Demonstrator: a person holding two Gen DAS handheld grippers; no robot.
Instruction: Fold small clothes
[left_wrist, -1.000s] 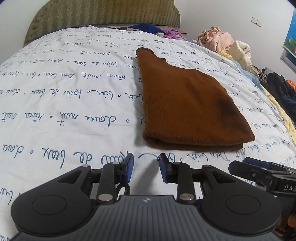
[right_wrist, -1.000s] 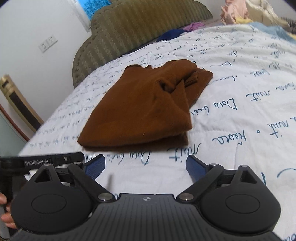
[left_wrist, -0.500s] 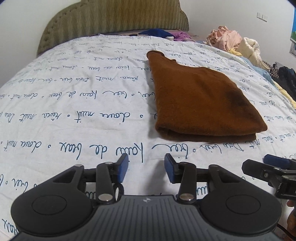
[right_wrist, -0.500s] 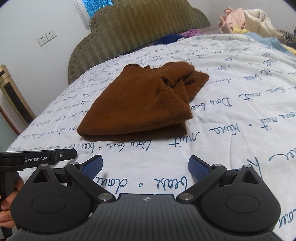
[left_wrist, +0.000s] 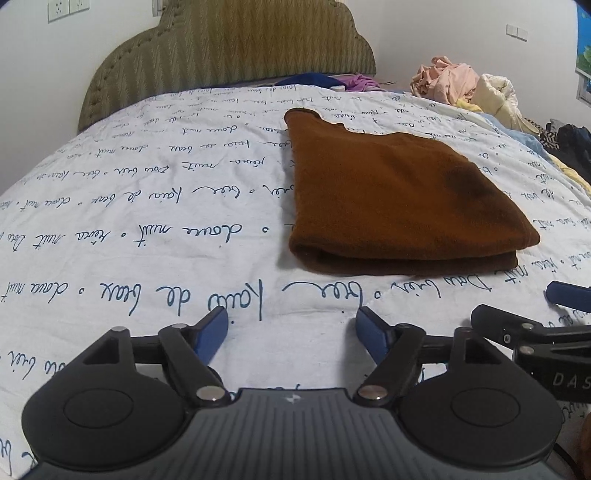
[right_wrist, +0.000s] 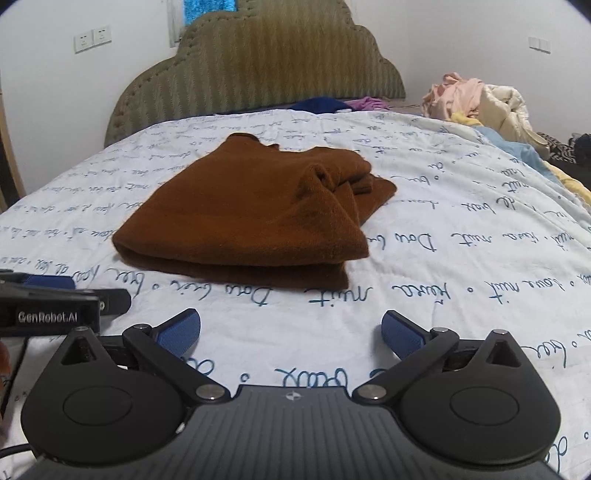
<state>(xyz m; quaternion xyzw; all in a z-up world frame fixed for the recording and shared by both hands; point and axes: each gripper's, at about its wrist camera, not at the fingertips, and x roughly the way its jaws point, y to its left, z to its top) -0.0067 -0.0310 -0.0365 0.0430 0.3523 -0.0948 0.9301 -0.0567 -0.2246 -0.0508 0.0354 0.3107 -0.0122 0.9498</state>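
Observation:
A brown knitted garment (left_wrist: 391, 199) lies folded on the white bedspread (left_wrist: 147, 206) with blue handwriting print. It also shows in the right wrist view (right_wrist: 251, 218), with a bunched sleeve on its right side. My left gripper (left_wrist: 291, 332) is open and empty, above the bedspread just in front of the garment's near folded edge. My right gripper (right_wrist: 291, 334) is open wide and empty, also short of the garment. Each gripper shows at the edge of the other's view: the right gripper (left_wrist: 554, 314) and the left gripper (right_wrist: 62, 299).
A green padded headboard (right_wrist: 258, 70) stands at the far end of the bed. A heap of pink and cream clothes (left_wrist: 465, 85) lies at the far right, with dark clothes (left_wrist: 569, 144) beside it. Blue and purple items (right_wrist: 340, 104) lie near the headboard.
Both grippers have drawn back from the garment and risen, so more of the bed and headboard shows. The left gripper's jaws have opened wider. The garment has not moved.

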